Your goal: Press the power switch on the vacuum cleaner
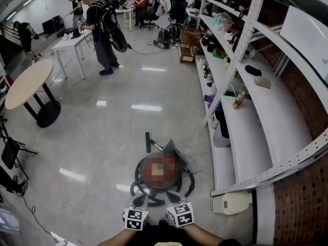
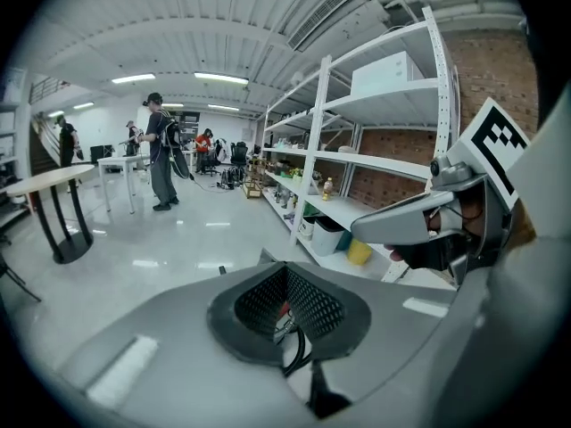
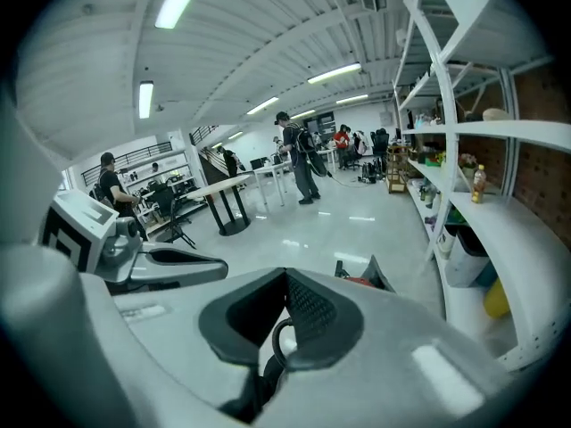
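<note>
Jaws closed and empty on left gripper point(image 1: 141, 203) and right gripper point(image 1: 176, 201). Vacuum cleaner point(image 1: 161, 172) on floor point(image 1: 102, 137) just ahead, beside shelving point(image 1: 241, 137). Risk: it rolls on glossy floor and the tip skids off the switch.

The left hand-held gripper point(image 2: 287, 273) and right hand-held gripper point(image 3: 285, 279) are pale grey, with black mesh-lined pads point(image 2: 314, 307), a looping black cable point(image 2: 295, 350), and white cubes point(image 1: 136, 219) bearing black square markers.
</note>
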Tool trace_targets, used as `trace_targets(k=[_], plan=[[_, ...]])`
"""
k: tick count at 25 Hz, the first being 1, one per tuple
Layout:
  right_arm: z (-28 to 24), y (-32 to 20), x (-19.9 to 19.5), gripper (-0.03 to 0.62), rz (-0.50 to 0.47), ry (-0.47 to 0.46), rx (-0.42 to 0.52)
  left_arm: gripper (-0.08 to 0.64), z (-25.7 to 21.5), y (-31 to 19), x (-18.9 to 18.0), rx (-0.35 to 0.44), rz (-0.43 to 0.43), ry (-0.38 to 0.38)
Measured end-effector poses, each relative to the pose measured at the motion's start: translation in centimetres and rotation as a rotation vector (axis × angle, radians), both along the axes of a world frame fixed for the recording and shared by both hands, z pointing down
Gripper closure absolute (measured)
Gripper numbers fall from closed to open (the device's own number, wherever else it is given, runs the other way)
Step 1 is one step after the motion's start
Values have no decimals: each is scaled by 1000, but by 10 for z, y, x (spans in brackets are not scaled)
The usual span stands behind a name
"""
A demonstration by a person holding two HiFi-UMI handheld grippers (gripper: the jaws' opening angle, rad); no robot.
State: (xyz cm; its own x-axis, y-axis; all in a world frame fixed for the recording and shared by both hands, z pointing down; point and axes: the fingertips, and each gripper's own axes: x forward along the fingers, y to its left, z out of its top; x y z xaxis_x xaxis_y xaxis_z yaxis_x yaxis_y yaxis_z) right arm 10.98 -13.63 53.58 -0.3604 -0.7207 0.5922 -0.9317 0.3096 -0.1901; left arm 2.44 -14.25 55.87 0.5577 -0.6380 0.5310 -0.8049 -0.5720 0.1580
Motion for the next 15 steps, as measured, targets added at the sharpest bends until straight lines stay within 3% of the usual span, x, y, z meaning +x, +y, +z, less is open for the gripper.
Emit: trace_targets(k=[9,12,15], plan=[[-40,57,4,600,-92,-18,109,545,-34,63,-15,93,-105,-60],[-57,51,3,600,-99,-36,138,545,-54,61,-25,130,-132,-93],[-59,52,6,600,-113,-37,134,545,-53,61,-31,112,-168,-94]])
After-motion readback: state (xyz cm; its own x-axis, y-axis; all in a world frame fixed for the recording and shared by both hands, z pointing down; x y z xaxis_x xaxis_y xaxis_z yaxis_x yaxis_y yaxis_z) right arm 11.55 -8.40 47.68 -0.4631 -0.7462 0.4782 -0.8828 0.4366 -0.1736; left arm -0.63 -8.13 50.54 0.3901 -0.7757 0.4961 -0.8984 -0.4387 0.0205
